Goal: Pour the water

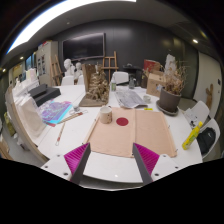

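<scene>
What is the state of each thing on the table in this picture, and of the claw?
claw: open, holds nothing, above the near edge of the mat.
mat: lies flat on the table, just ahead of the fingers.
cup: stands upright at the far edge of the mat; what it holds cannot be seen.
red lid: lies flat on the mat, beside the cup, apart from it.
table: white, cluttered at the far side.

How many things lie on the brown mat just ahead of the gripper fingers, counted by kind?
Cups: 1, a tan cup at the far left part of the brown mat
Round red lids or coasters: 1, a red disc beside the cup
Total: 2
The gripper is open and holds nothing.
</scene>
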`<action>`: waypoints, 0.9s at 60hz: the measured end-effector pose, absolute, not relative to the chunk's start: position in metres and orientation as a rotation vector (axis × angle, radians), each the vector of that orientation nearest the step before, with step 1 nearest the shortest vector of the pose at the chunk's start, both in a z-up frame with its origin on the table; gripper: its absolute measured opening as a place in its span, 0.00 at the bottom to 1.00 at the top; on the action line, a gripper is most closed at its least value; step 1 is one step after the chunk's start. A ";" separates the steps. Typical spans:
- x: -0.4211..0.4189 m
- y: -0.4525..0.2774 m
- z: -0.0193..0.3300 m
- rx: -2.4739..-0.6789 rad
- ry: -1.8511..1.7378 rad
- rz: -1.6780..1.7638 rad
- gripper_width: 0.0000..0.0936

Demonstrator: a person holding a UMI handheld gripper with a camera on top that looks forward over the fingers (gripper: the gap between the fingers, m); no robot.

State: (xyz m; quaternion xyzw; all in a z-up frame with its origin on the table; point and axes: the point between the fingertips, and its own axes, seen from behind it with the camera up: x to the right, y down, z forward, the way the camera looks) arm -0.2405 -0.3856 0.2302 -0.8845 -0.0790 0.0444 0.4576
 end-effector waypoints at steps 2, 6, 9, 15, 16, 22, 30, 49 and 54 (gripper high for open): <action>-0.233 -0.389 0.231 -2.180 -0.173 0.096 0.92; -0.202 -0.385 0.230 -2.179 -0.137 0.079 0.92; -0.178 -0.376 0.223 -2.178 -0.108 0.070 0.92; -0.118 -0.367 0.213 -2.170 -0.052 0.050 0.92; -0.108 -0.365 0.211 -2.169 -0.042 0.045 0.92; -0.039 -0.359 0.192 -2.157 0.014 0.005 0.92; 0.062 -0.352 0.163 -2.136 0.061 -0.056 0.92; 0.235 -0.281 0.109 -2.017 0.106 -0.105 0.91; 0.250 -0.250 0.095 -2.003 0.106 -0.086 0.91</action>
